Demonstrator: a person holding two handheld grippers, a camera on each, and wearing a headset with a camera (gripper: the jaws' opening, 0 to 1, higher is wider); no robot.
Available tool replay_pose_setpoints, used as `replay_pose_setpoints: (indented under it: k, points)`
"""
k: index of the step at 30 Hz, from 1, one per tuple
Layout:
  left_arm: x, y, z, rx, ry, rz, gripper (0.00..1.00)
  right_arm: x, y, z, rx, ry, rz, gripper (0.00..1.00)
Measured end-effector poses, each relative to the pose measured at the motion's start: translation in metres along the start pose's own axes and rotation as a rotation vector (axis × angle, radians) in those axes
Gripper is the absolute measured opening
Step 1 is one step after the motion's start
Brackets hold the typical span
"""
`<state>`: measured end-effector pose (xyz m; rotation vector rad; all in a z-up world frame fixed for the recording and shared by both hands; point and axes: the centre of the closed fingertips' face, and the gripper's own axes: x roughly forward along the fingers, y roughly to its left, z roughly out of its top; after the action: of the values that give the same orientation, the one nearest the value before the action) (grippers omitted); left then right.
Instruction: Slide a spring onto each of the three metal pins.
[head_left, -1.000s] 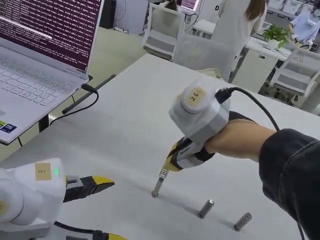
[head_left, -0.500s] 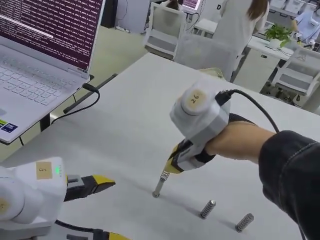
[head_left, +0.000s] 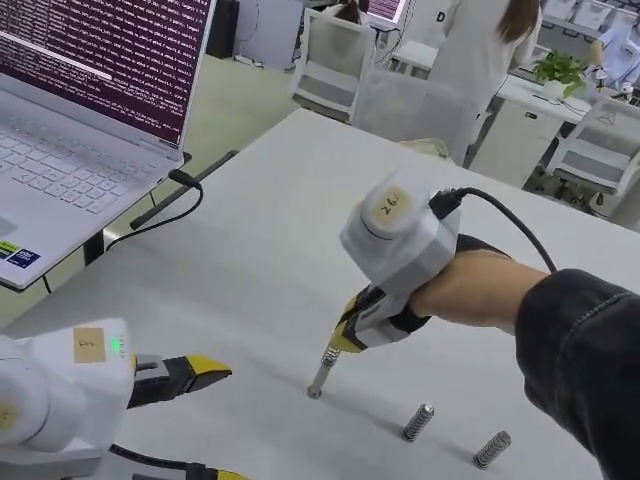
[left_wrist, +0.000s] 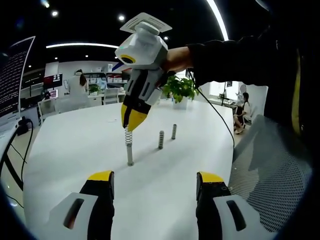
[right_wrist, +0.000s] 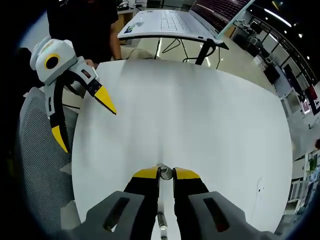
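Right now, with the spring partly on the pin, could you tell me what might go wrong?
The pin leans, with nothing visibly bracing it; pushing down with the right gripper could tip it, and the open left gripper hangs well away. The spring, pinched at its top, could buckle or slip out of the jaws. A slip could knock the two finished pins nearby.

Bench (head_left: 260, 250): smooth matt white top. Pin (head_left: 317, 382), spring (head_left: 329, 356): bare metal, dull shine. Right tool (head_left: 340, 343), left tool (left_wrist: 156, 176): matt pale-grey plastic shells, glossy yellow tips. Sleeve (head_left: 585, 350): dark woven cloth. Cable (head_left: 510, 225): black rubbery sheath.
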<state>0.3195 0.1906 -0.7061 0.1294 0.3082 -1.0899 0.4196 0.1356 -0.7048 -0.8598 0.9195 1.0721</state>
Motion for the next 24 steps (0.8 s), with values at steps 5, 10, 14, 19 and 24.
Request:
replay_pose_setpoints:
  k: [5,10,14,19,24]
  points:
    - [-0.001,0.0,-0.001,-0.002,0.002,-0.001,0.62,0.004,0.001,-0.002,0.004,0.005,0.005,0.07]
    - [-0.001,0.001,-0.002,-0.002,0.004,0.001,0.62,0.011,0.001,-0.006,0.009,0.011,0.005,0.07]
    - [-0.001,0.002,-0.002,-0.004,0.004,0.003,0.62,0.016,0.002,-0.007,0.005,0.018,0.005,0.07]
    - [-0.001,0.001,-0.002,-0.003,0.005,0.001,0.62,0.025,0.005,-0.011,0.005,0.027,0.004,0.07]
    - [-0.002,0.002,-0.002,-0.003,0.008,0.003,0.61,0.031,0.007,-0.014,0.003,0.035,0.003,0.08]
